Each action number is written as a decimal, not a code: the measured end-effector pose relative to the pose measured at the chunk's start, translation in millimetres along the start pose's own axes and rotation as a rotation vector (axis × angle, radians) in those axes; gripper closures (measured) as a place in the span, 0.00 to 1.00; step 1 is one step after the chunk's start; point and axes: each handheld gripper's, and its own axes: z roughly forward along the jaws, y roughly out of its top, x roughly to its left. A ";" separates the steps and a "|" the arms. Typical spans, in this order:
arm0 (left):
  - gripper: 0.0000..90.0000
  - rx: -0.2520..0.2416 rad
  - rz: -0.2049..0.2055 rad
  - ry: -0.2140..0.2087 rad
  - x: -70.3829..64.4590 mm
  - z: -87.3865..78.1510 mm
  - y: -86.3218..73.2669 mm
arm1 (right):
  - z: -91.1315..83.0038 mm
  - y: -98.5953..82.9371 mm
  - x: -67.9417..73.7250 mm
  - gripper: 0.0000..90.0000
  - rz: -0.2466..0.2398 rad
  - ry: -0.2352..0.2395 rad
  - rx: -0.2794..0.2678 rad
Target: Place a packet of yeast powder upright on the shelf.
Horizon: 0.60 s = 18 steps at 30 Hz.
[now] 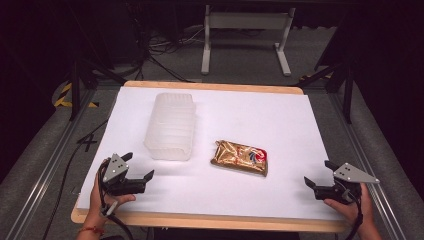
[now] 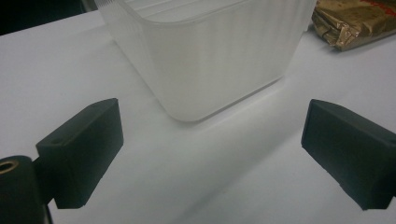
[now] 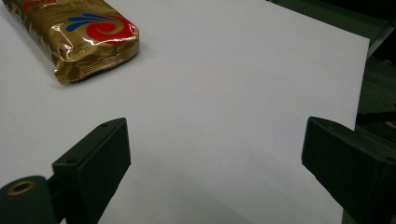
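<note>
A translucent white plastic tub [image 1: 171, 125] stands on the white table [image 1: 250, 115], left of centre; the left gripper view has the tub [image 2: 205, 51] close ahead. A gold foil packet [image 1: 240, 157] with a red and blue mark lies flat to the tub's right, also seen as the packet [image 2: 355, 21] and the packet [image 3: 77, 32]. My left gripper [image 1: 138, 167] rests open at the front left, short of the tub, and in its own view the left gripper [image 2: 210, 154] holds nothing. My right gripper [image 1: 320, 173] stands open at the front right, and in its own view the right gripper [image 3: 217, 168] is empty.
The table's wooden edge [image 1: 210, 220] runs along the front. Behind the table a white metal stand [image 1: 245, 35] and black cables lie on the grey floor. Dark tripod legs [image 1: 80, 75] stand at the far left and right.
</note>
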 end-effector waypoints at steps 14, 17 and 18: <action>0.07 -0.009 -0.002 -0.008 -1.0 -5.0 -2.4 | 5.4 9.8 9.2 0.19 -0.046 0.054 -0.007; 0.07 0.000 -0.004 -0.008 -0.5 -3.9 -2.7 | 6.9 12.5 11.4 0.22 -0.048 0.077 -0.018; 0.07 0.003 -0.003 -0.006 -0.4 -3.5 -2.8 | 8.0 15.4 12.9 0.26 -0.056 0.089 -0.014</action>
